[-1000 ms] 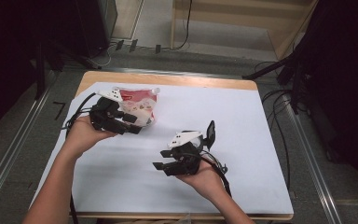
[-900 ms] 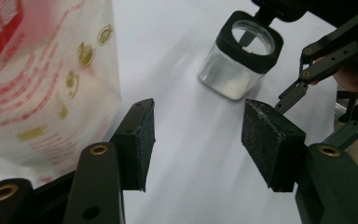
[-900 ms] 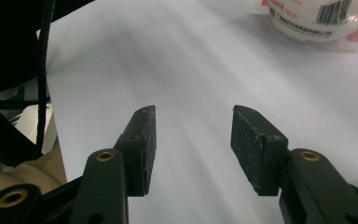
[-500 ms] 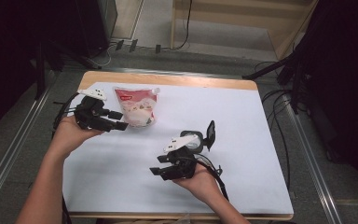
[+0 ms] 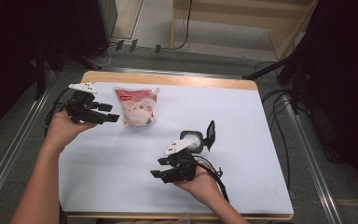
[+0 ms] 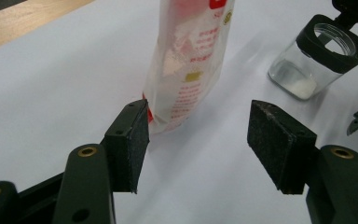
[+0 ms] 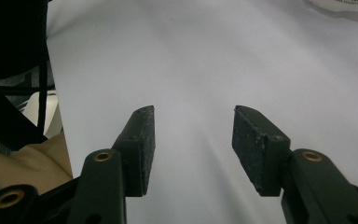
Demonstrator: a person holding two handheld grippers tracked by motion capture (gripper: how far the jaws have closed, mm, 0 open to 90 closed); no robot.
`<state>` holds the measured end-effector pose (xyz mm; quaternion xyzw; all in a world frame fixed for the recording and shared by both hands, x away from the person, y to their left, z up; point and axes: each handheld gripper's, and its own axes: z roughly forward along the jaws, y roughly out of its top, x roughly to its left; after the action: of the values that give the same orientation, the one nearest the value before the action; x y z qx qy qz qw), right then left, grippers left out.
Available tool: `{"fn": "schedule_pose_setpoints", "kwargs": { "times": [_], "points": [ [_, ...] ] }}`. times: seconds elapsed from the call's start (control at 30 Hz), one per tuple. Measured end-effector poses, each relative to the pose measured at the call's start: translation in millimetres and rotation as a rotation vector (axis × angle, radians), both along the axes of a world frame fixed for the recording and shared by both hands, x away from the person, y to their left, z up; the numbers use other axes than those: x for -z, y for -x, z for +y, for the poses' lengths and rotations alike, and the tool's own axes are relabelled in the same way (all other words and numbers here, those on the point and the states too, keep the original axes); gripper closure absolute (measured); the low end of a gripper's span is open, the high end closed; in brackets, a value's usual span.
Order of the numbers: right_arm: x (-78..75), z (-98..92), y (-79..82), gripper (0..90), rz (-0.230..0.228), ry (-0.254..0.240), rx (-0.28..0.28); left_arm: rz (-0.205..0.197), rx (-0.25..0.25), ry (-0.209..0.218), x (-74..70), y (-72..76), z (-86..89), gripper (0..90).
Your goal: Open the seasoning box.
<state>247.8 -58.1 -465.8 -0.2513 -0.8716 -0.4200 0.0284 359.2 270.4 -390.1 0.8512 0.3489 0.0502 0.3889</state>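
Observation:
A red-and-white spouted pouch lies flat on the white table sheet, at the back left. My left gripper hovers just left of it, pointing at it. In the left gripper view the pouch lies just beyond the left pad, with nothing between the jaws, which are open and have just been opening. A glass jar stands mid-table with its black flip lid swung up. My right gripper is open over bare sheet in front of the jar, holding nothing.
A wooden strip of the table shows past the sheet's far edge. Cables trail from both grippers. Metal rails run along both sides of the table, and a dark stand is at the back right.
My left gripper has drawn back to the left, away from the pouch, which stays where it lay. The right gripper has hardly moved.

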Motion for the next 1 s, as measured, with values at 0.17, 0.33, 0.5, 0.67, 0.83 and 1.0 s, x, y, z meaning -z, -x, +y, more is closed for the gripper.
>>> {"fn": "schedule_pose_setpoints", "kwargs": {
  "times": [0.17, 0.33, 0.5, 0.67, 0.83, 1.0],
  "points": [
    [1.4, -0.6, 1.3, 49.5, 0.003, 0.004, 0.002, 0.006, 0.007, -0.012, 5.1, -12.7, -7.3, 40.7],
    [3.4, -3.0, 2.6, 49.3, 0.010, 0.003, 0.013, 0.014, 0.005, -0.023, 10.5, -23.2, -16.8, 41.1],
    [5.2, -5.3, 5.3, 49.1, 0.014, 0.008, 0.031, 0.004, 0.008, -0.011, 13.2, -30.3, -25.1, 42.4],
    [6.9, -5.8, 5.6, 49.1, 0.014, 0.008, 0.033, -0.036, 0.009, -0.012, 13.7, -33.6, -37.9, 49.7],
    [7.8, -4.3, 5.4, 49.0, 0.016, 0.003, 0.025, -0.038, -0.020, -0.001, 15.5, -31.0, -41.5, 58.5],
    [7.3, -4.1, 4.5, 49.1, 0.010, -0.009, 0.022, -0.035, -0.042, 0.012, 16.5, -29.0, -42.3, 65.9]
  ]
}}
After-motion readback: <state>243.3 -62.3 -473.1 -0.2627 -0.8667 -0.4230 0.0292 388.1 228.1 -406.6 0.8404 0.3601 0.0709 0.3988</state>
